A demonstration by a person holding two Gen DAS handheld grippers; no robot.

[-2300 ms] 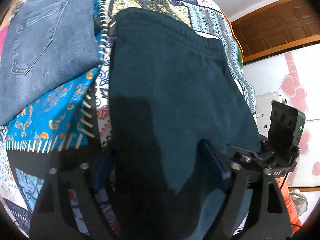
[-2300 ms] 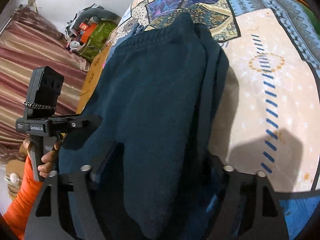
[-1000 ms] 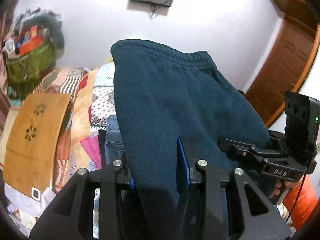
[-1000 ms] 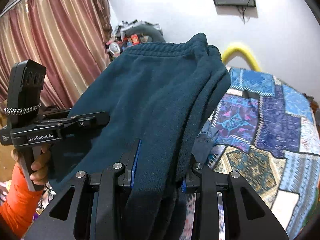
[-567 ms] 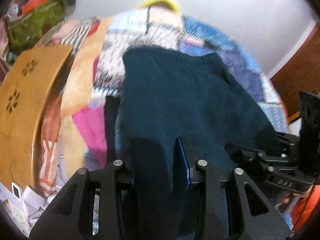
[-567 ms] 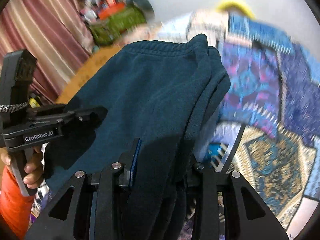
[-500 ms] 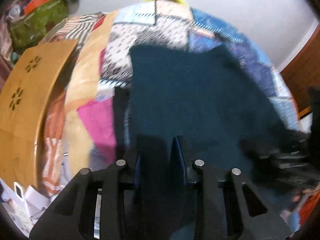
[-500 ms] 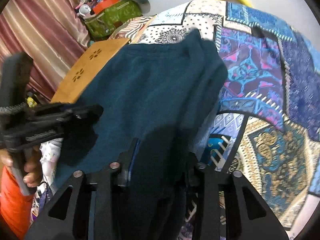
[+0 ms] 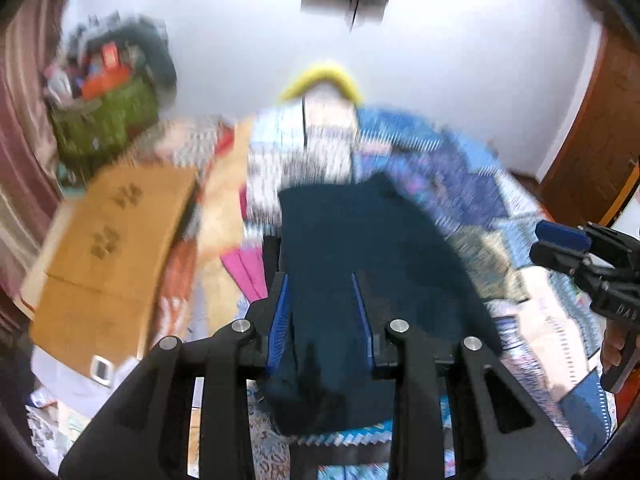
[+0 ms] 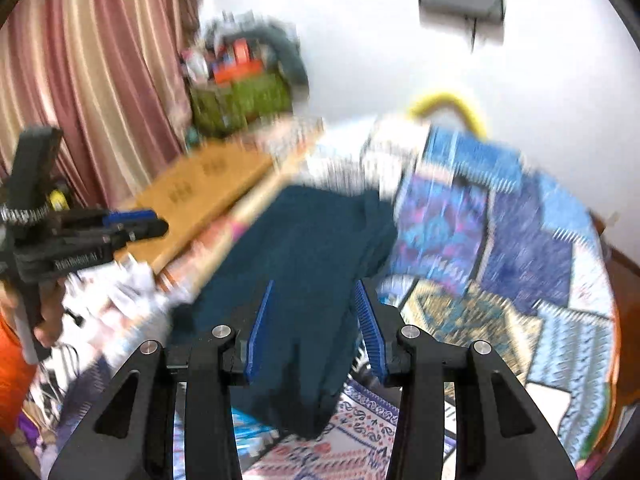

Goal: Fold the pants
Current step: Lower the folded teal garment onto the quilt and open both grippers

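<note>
Right gripper [image 10: 316,320] opening, seemingly off folded pants [image 10: 304,248]

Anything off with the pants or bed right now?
Mostly normal. The dark teal pants lie folded on the patchwork bedspread, but their near end hangs bunched over the bed's edge between the opening right gripper. Both views are motion-blurred, so finer creases can't be judged.

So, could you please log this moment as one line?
pants: on bedspread | left gripper: open, straddling pants | right gripper: opening, pants between pads
</note>
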